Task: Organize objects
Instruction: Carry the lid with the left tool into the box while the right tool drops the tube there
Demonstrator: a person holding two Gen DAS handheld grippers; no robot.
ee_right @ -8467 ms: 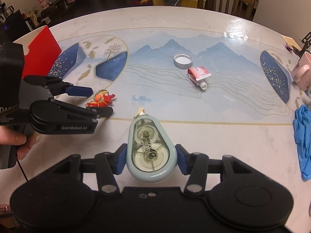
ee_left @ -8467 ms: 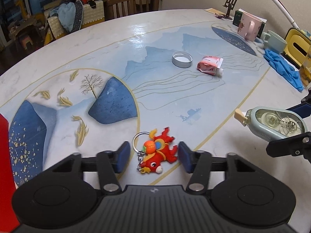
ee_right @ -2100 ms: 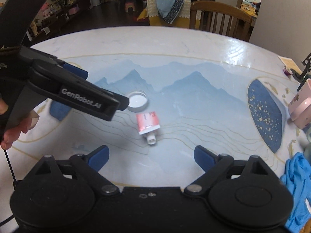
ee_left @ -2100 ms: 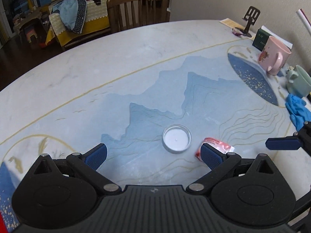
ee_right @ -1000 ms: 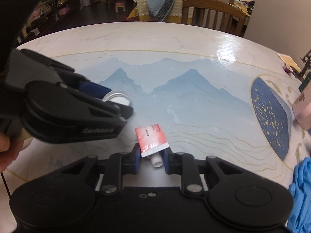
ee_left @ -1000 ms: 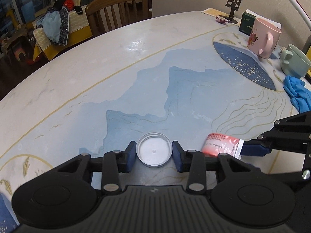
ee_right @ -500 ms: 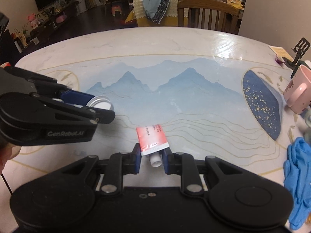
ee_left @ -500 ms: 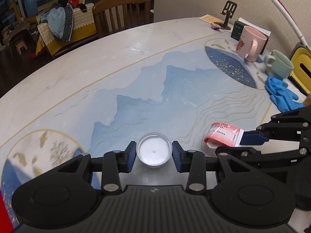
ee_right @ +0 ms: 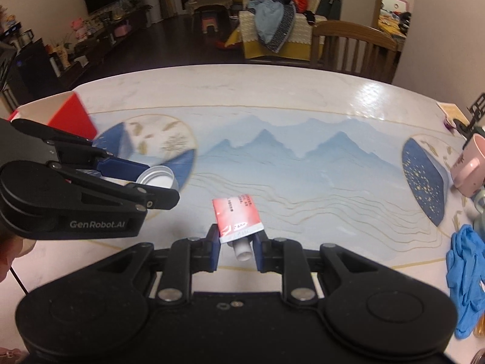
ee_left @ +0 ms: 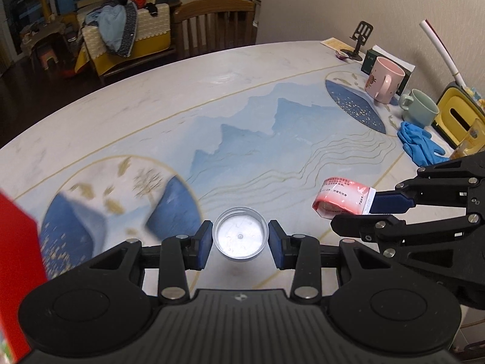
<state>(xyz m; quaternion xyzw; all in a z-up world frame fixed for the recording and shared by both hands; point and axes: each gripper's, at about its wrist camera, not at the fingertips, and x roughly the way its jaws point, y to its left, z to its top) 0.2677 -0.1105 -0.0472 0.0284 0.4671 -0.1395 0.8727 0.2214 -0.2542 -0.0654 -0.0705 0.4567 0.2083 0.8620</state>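
Left claw (ee_left: 239, 241): your two blue pads are closed on the sides of the jar lid, which sits between them with its hollow side up.
Jar lid (ee_left: 240, 237): round, silver-rimmed and white inside; it is held above the worktop, over the painted blue hill panel.
Right claw (ee_right: 235, 247): your pads are clamped on the cap end of the red tube, one on each side.
Red tube (ee_right: 237, 217): a small squeeze tube, red with a white cap; the cap points back toward your camera and the flat tail points away over the worktop.
Relation: in the right wrist view the left claw (ee_right: 153, 182) and its lid (ee_right: 157, 177) sit to the left of the tube, near but apart.
Worktop (ee_left: 169, 112): an oval marble-look top painted with blue mountains and gold lines.
Red box (ee_right: 71, 116): stands at the far left edge of the worktop.
Far right edge: pink mug (ee_left: 383, 80), green mug (ee_left: 419, 110), blue gloves (ee_left: 419, 147), yellow tissue box (ee_left: 460, 118).
Beyond the worktop: wooden chair (ee_left: 213, 21).
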